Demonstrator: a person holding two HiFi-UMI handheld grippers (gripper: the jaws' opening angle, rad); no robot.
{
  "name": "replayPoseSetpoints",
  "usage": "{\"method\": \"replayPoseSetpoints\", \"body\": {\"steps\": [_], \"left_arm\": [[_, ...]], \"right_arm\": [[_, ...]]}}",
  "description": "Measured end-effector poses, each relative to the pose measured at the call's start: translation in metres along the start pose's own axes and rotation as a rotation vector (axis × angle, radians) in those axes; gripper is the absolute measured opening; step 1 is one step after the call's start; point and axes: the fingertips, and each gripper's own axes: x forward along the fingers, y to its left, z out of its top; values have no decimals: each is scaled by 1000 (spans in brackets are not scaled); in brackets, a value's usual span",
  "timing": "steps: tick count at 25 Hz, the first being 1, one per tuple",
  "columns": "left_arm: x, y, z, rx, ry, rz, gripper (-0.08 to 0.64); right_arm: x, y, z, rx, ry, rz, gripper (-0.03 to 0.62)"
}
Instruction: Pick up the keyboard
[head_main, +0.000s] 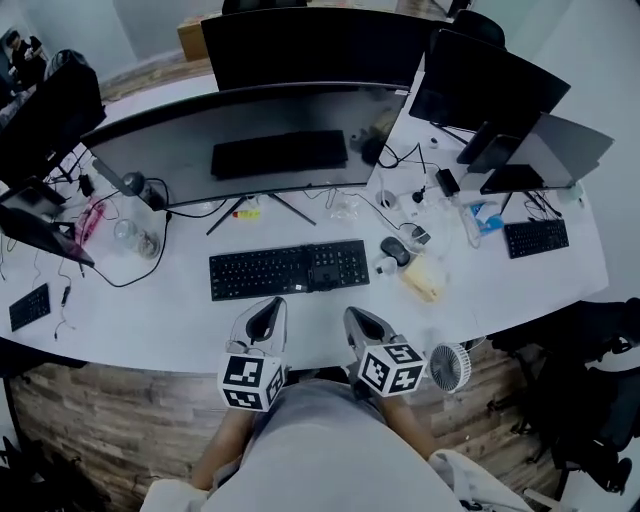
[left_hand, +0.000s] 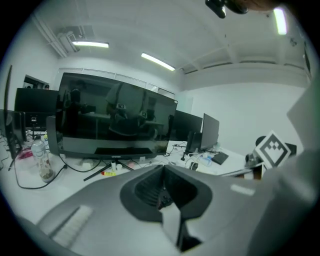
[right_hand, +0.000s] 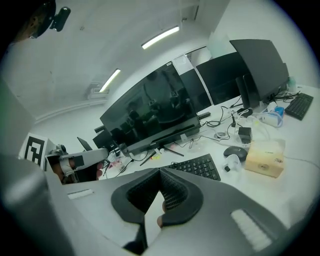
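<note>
Both pairs of jaws look shut and empty. The keyboard (head_main: 289, 270) lies just beyond the left gripper (head_main: 266, 318) and right gripper (head_main: 362, 322), lengthwise along the table's (head_main: 170, 320) near edge, left slightly nearer.

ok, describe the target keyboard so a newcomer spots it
Find the big curved monitor in the middle. Right in front of it lies the keyboard, black and full-width, with a dark mouse off its right end. The other two keyboards, far left and far right, are smaller.
</note>
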Motion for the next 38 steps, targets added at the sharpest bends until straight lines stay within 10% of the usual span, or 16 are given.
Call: {"method": "replayPoseSetpoints", "body": {"steps": [21,38], "left_arm": [[36,85,-10,80,95,-288,0],[97,106,-39,243,239,-324,0]], "right_arm": [[38,31,-40,213,-43,-188,0],[81,11,-60,374,40,-168,0]]}}
